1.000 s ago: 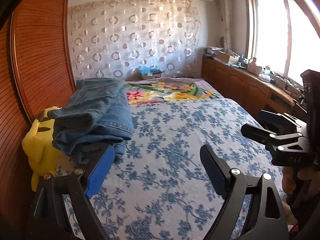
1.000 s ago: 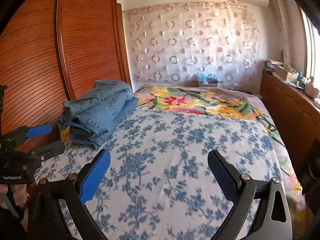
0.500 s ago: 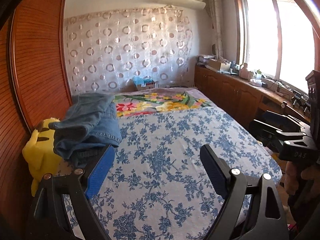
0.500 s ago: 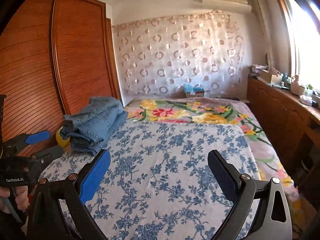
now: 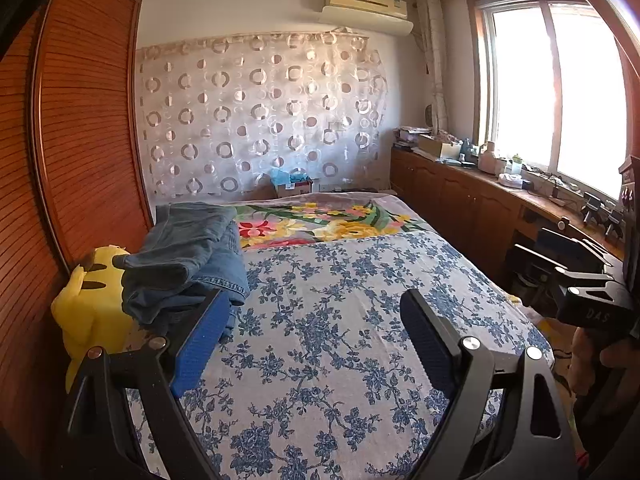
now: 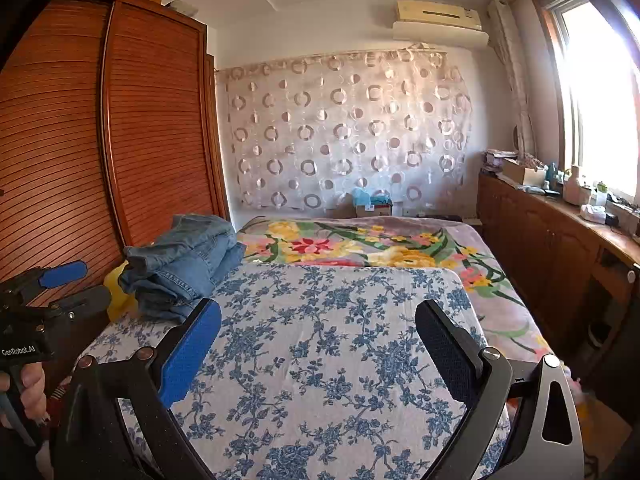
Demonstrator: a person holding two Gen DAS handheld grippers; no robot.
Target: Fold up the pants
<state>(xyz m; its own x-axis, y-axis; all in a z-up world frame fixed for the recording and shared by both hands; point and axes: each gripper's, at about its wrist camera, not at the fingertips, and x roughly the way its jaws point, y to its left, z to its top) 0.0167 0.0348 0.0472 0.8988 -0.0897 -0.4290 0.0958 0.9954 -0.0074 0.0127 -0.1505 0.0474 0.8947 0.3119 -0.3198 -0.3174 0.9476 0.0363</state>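
From here the yellow plush toy [image 5: 94,304] is half buried behind the stack of folded blue denim pants [image 5: 188,256]; in the right wrist view only a yellow sliver shows. The clutter on the long wooden sideboard [image 6: 552,236] is too small to name. The window [image 5: 552,92] is blown white.

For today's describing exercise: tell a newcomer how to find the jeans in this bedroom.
Start at the slatted wooden wardrobe. On the bed beside it lies the stack of folded jeans, against a yellow plush toy. It is the only blue denim there.
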